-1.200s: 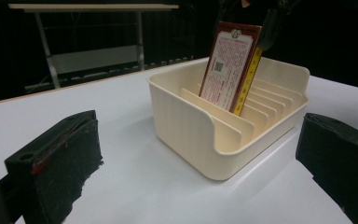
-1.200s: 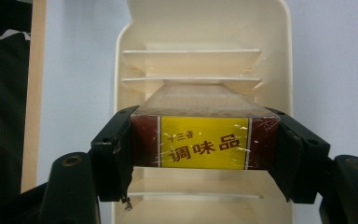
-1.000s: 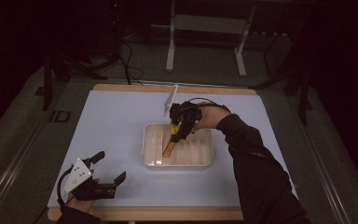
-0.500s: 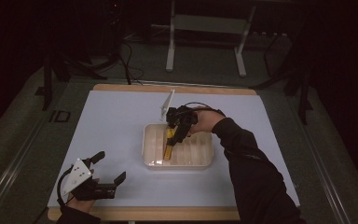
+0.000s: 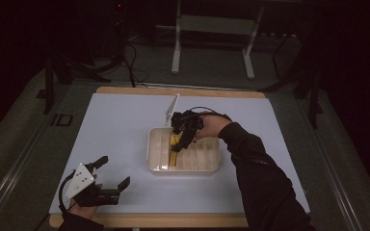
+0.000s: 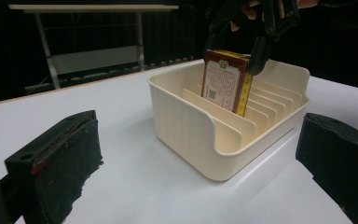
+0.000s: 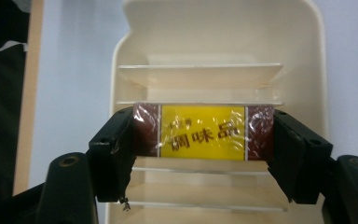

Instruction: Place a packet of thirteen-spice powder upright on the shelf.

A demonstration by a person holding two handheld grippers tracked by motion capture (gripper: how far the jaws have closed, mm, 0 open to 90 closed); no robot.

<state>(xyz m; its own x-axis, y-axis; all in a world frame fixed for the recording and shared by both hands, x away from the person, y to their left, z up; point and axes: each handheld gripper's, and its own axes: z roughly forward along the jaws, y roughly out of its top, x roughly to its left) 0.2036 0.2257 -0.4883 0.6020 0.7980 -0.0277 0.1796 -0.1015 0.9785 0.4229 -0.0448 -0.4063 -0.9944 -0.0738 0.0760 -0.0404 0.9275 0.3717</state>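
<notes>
Cream slotted rack (image 5: 207, 166) on the white table top (image 5: 125, 130), taken here as the landmark. Standing upright in a slot near the rack's left end in the high view: a small box (image 5: 174, 150) with a yellow edge and dark red ends, wrapped in clear film, printed characters along the yellow strip (image 7: 203, 132). Seen from the left gripper view, the box (image 6: 226, 80) rises well above the thin dividers, lower edge down between two of them.

Right gripper (image 5: 180, 139) above the rack, pointing down into it, jaws on the two short ends of the box. Jaws narrowly set and just now easing apart a little, box between them and both pads touching its ends in the right gripper view. Dark sleeve (image 5: 265, 187) leading back from the rack toward the near right edge of the table.

Left gripper (image 5: 107, 182) well apart from the rack, near the front left corner of the table, resting low with jaws spread wide and nothing between them. Rack in full sight between those two black jaws in the left gripper view.

Thin pale plate (image 5: 172, 109) standing just behind the rack.
</notes>
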